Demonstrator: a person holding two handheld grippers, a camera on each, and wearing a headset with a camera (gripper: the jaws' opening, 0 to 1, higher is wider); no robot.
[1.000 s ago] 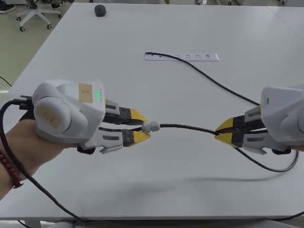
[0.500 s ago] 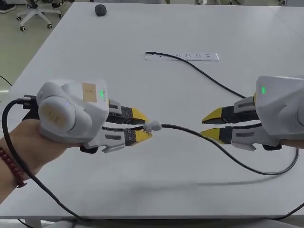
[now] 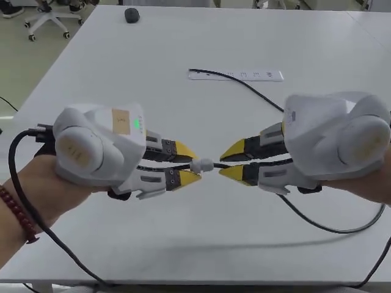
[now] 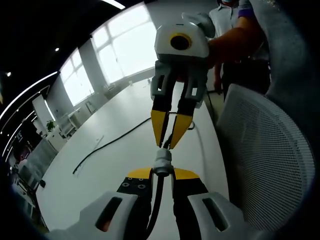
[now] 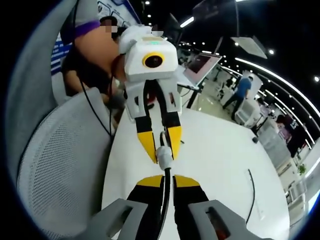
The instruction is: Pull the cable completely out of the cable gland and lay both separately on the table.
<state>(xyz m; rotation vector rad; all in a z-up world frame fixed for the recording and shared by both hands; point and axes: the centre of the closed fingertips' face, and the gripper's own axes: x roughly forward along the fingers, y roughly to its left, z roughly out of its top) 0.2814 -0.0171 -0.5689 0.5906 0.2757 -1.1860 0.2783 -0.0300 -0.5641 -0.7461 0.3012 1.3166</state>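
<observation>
Gripping cable gland (image 3: pixel 203 165), left claw (image 3: pixel 193 165) faces apparently open right claw (image 3: pixel 222 163).

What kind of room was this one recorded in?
Probably an open-plan office or lab. A large white table carries a power strip, a wheeled office chair stands beyond its far corner, and the left gripper view shows tall windows along one wall.

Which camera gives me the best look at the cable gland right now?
Left gripper view: the cable gland sits large and central, at the left gripper's tips. The right gripper view shows it smaller, with the cable entering. The head view shows it tiny, side-on, beside the right gripper.
</observation>
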